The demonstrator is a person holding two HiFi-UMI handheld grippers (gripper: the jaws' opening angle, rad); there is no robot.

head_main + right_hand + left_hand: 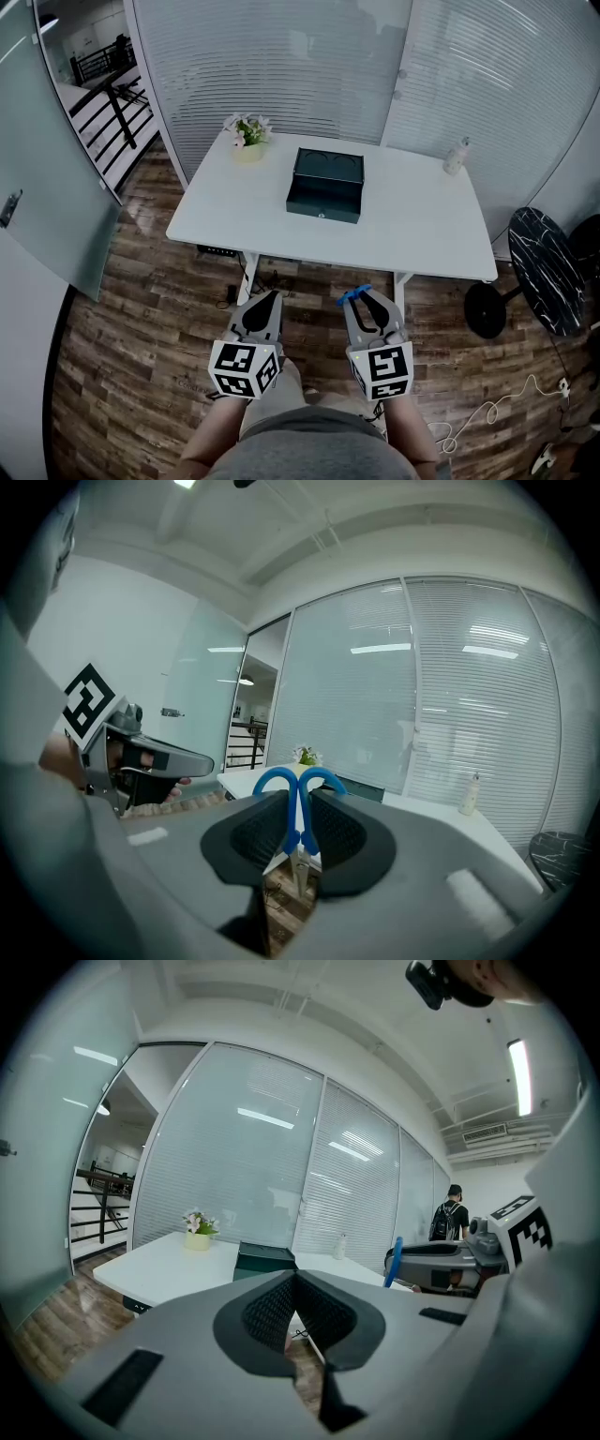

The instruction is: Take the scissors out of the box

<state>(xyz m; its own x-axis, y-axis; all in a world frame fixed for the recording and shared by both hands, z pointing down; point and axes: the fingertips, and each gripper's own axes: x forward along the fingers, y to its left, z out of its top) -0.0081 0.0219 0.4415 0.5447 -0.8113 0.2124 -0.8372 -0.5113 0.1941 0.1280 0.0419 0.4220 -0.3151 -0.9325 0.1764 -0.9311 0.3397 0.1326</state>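
A dark green box (324, 185) sits with its lid down on the white table (422, 234), well ahead of both grippers. My right gripper (361, 296) is held over the wooden floor in front of the table, shut on blue-handled scissors (354, 295). In the right gripper view the blue handle loops (300, 782) stick out past the pads, and the metal blades hang below between them. My left gripper (270, 298) hovers beside it, shut, its pads (281, 1309) meeting at the tip with nothing between. The box (262, 1258) shows beyond them.
A small flower pot (248, 139) stands at the table's far left corner and a white bottle (457, 156) at its far right. A black marble side table (548, 267) stands to the right. Blinded glass walls lie behind. A person with a backpack (450, 1218) stands far off.
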